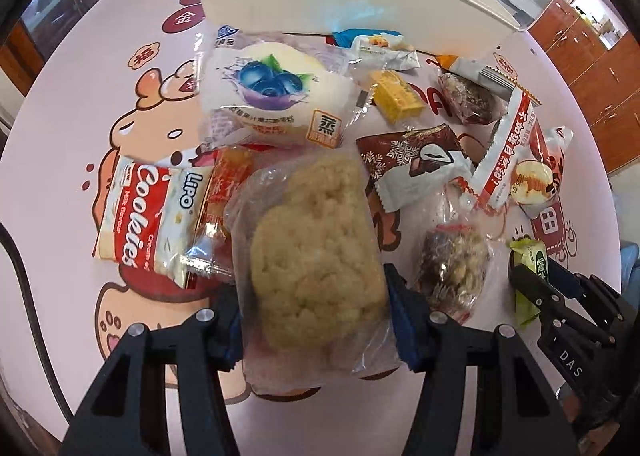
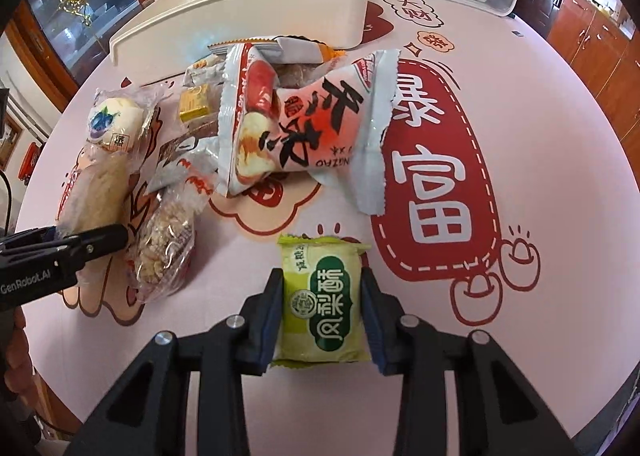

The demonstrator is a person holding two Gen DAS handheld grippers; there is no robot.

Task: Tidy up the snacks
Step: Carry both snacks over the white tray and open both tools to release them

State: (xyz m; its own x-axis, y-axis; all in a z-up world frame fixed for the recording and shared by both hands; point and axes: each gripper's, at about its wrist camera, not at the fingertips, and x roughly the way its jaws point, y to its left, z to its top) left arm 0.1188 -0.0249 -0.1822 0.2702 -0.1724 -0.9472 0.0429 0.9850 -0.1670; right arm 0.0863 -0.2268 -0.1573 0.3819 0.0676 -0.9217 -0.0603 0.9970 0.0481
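Snacks lie heaped on the pink printed table (image 2: 520, 103), just before a white bin (image 2: 256, 11). Left gripper (image 1: 316, 320) is clamped on a clear-wrapped rice cake (image 1: 316, 252). Right gripper (image 2: 322, 316) is clamped on a green pineapple-cake packet (image 2: 322, 296).

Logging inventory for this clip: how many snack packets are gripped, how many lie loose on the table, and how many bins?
Gripped packets: 2 (rice cake bag, green packet)
Loose packets: 10 that can be told apart
White bin: 1
Total: 13
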